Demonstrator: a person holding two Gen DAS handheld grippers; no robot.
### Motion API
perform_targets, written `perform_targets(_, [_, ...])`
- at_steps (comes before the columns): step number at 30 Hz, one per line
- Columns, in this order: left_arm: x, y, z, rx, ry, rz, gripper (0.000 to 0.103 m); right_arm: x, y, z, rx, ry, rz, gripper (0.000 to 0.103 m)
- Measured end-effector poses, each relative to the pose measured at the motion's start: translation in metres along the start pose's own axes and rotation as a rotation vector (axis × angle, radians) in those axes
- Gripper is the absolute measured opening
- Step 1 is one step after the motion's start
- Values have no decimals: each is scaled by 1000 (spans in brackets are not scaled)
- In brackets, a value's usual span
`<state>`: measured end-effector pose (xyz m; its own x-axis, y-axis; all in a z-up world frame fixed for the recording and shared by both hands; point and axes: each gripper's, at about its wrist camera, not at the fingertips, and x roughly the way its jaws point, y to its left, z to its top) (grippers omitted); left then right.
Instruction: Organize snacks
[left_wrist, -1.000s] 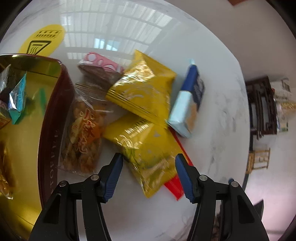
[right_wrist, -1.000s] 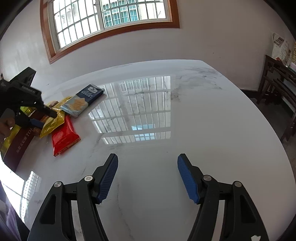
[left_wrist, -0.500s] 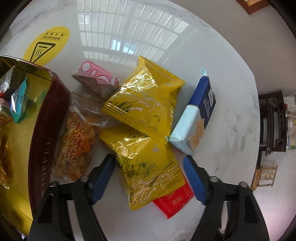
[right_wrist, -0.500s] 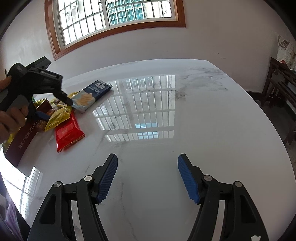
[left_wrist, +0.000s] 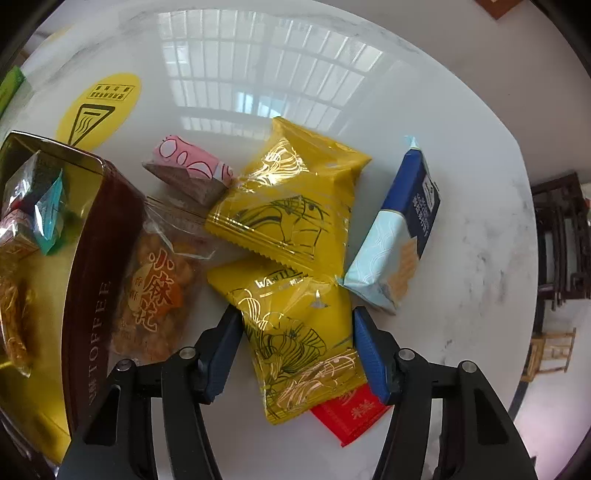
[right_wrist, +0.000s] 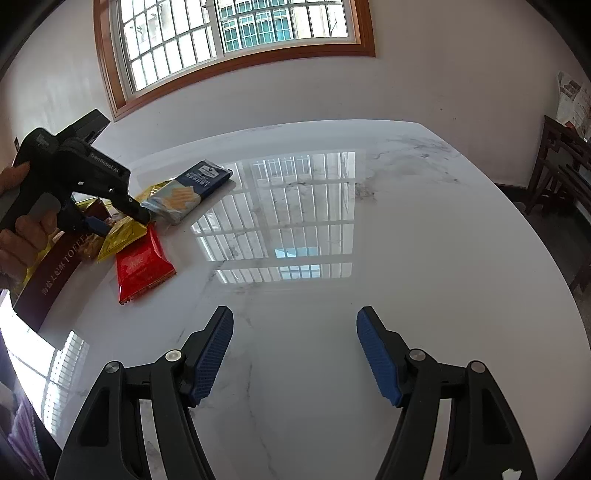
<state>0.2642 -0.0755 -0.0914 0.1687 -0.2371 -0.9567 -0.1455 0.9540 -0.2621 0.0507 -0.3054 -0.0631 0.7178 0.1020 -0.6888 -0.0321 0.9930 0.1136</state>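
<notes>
Tongs in the left hand are pointing down over the lower yellow snack bag, and they have just been closing in on it after swinging wider a moment ago. The bag is sitting between the blue pads, and the pads look like they are right at its sides, but they are not squeezing it flat yet, so I think the grab is only starting. This bag is lying on the desk, partly on top of a red packet and under another yellow bag. A blue and white cracker pack is just beside the right pad, and a clear bag of crunchy bits is leaning against the brown tin box on the other side. The box is near, so the trip over should be short. The right tongs are hanging open over a bare part of the desk, holding nothing, well apart from the pile. Lots of room is waiting there, and the desk edge is far off.
</notes>
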Motion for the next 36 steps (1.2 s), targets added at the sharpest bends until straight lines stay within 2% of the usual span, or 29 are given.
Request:
perform_targets(2, [0,-3,-4,29,-3,-6,60,1,0,0,3,4,0,67])
perform_targets(5, [-6,4,-17,16,10,-111,60,1,1,1,6,11,-5,67])
perform_targets(10, [-30,14,-46,34,-23,-182,60,3,3,1,4,22,-15,67])
perform_targets(16, [-51,23,-71,72,-57,-189,60,6,7,3,-26,32,7,67])
perform_targets(23, [-68,36,-87,115,-79,-188,60,13,44,6,-211,66,190,67])
perform_targets(26, [-74,38,-92,127,-87,-195,60,21,65,17,-230,69,275,68])
perform_targets(28, [-79,41,-95,140,-94,-197,60,35,80,30,-221,109,338,70])
perform_targets(31, [-88,48,-99,144,-107,-204,60,47,105,44,-328,72,261,69])
perform_targets(36, [-98,57,-102,144,-129,-203,60,78,129,59,-371,153,273,69])
